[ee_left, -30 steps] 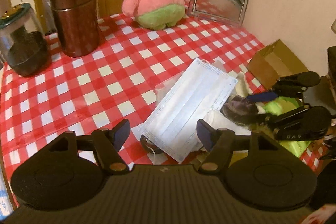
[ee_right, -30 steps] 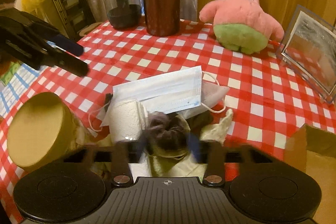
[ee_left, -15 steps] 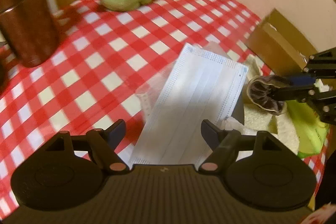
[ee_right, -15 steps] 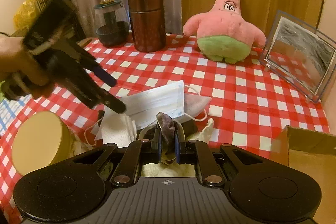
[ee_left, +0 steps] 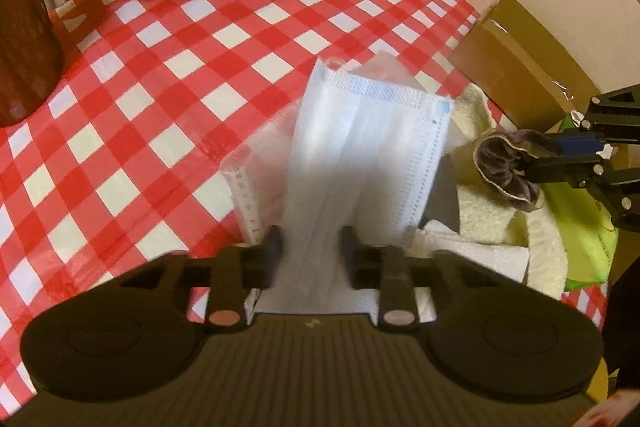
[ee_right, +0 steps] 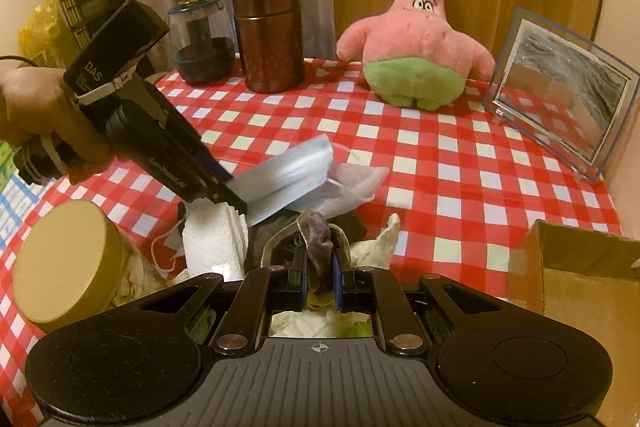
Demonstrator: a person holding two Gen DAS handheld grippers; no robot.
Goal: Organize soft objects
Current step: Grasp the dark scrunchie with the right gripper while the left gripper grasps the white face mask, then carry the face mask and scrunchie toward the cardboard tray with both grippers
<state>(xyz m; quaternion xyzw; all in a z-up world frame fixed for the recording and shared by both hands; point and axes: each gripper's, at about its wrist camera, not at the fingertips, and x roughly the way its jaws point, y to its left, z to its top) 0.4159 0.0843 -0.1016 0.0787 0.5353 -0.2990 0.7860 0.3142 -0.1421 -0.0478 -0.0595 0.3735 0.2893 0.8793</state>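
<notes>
While blurred, mask (ee_left: 360, 163) seemingly between left tool (ee_left: 310, 247).

Warm dim indoor light, fisheye bending at edges, motion blur near centre

On your red-and-white checked tablecloth (ee_right: 460, 163), the pink star-shaped plush toy (ee_right: 416, 59) sits at the back, the clear acrylic picture frame (ee_right: 560, 95) to its right, the brown cylindrical canister (ee_right: 268, 35) to its left, the open cardboard box (ee_right: 576, 275) nearer on the right.

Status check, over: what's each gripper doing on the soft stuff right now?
Left gripper shut on face mask, lifting its near end. Right gripper shut on purple scrunchie. Cardboard box open at right; paper towel roll beside the pile.
</notes>
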